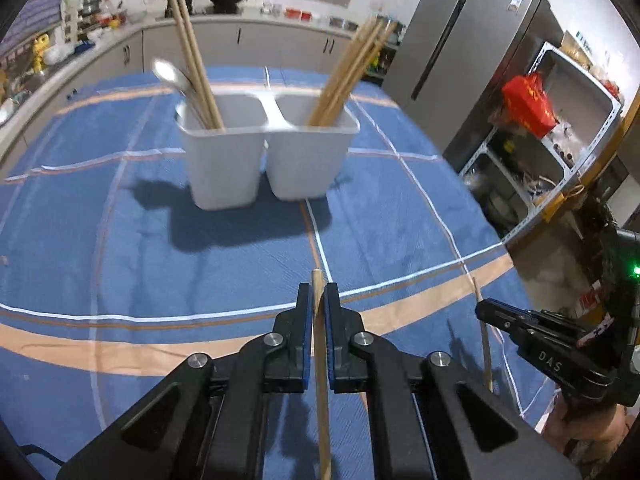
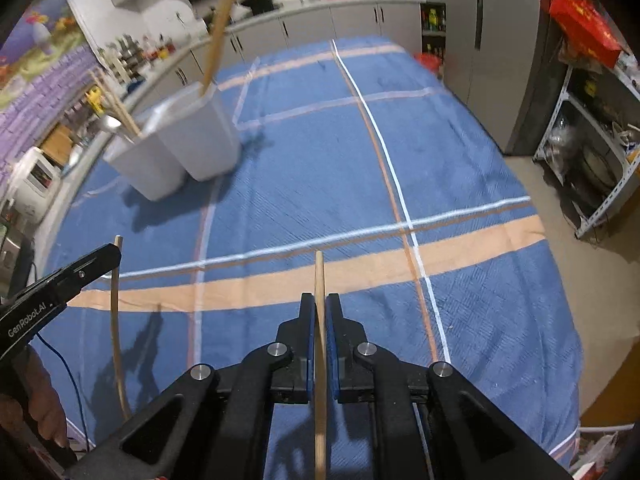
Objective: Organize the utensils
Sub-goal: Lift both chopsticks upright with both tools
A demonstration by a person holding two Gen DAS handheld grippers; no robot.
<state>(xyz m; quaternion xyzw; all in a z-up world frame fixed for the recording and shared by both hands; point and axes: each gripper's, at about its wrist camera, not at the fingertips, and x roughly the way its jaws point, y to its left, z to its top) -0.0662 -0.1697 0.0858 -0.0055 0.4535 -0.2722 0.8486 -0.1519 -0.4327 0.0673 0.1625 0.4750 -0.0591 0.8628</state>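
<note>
One wooden chopstick (image 1: 318, 340) is sitting clenched between the left gripper (image 1: 318, 300) pads, another chopstick (image 2: 319, 320) is pinched by the right gripper (image 2: 319, 304), both hanging above the blue plaid tablecloth (image 1: 120, 220), probably for dropping upright. The white twin-compartment holder (image 1: 264, 152) is waiting farther back, already holding chopsticks and a metal spoon (image 1: 172, 76).

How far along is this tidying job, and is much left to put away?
Mostly done, it seems. The white two-part holder already has a spoon and chopsticks in its left cup and a bundle of chopsticks in its right cup. In hand: the left gripper and the right gripper each pinch one chopstick. Left: dropping those two in. No other loose utensils show on the blue cloth.
</note>
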